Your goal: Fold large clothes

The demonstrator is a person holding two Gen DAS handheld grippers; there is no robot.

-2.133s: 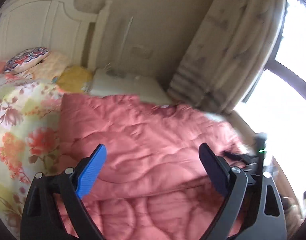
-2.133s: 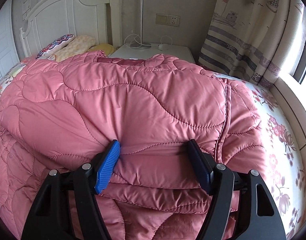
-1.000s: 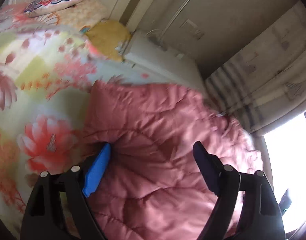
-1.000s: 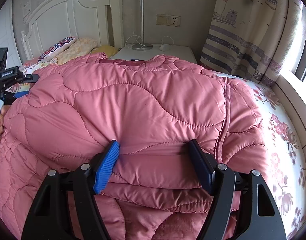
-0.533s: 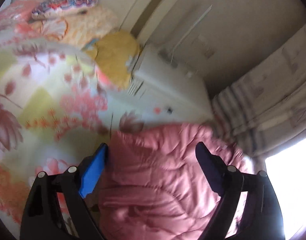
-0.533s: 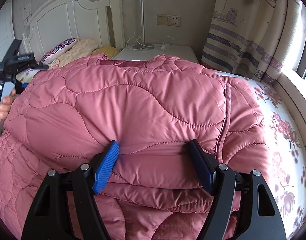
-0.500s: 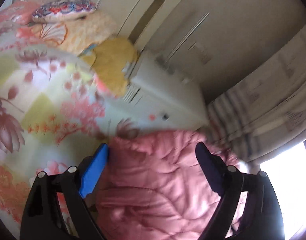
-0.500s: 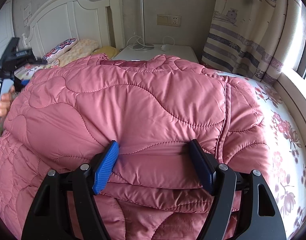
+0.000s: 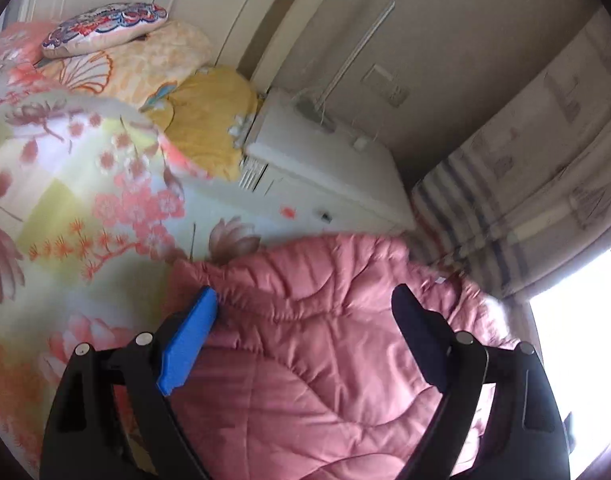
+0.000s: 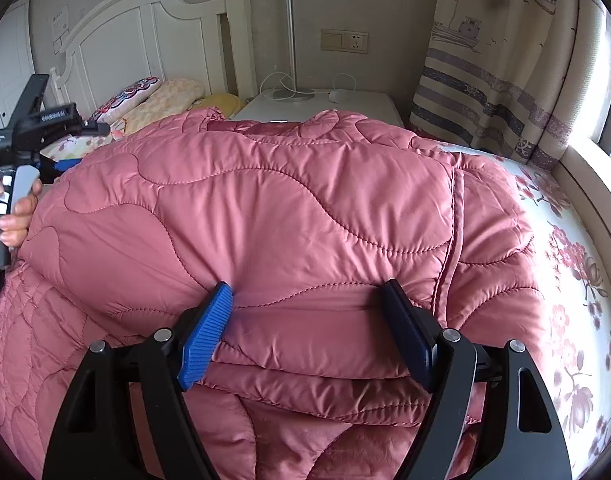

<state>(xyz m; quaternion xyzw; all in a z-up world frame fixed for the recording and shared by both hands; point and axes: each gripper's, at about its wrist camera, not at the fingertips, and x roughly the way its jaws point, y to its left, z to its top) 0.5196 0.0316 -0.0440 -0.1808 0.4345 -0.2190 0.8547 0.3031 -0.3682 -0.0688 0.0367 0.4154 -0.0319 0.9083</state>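
Lying on bed (image 10: pixel 577 248): pink coat (image 10: pixel 289 216) | R gripper (image 10: pixel 305 332) opening, coat btwn jaws

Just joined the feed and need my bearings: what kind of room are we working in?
A bedroom, almost certainly. The pink quilted coat lies on a bed with a floral sheet, a white headboard and pillows; a white bedside table stands beside it, by a curtained window.

Showing pink, wave-quilted, on the padded coat (image 10: pixel 289 216); pale with pink and orange blossoms on the bedsheet (image 9: pixel 85 208); blue against black on the right gripper (image 10: pixel 305 330); cream with grey-blue stripes and boats on the curtain (image 10: pixel 493 72); white on the headboard (image 10: pixel 145 40).
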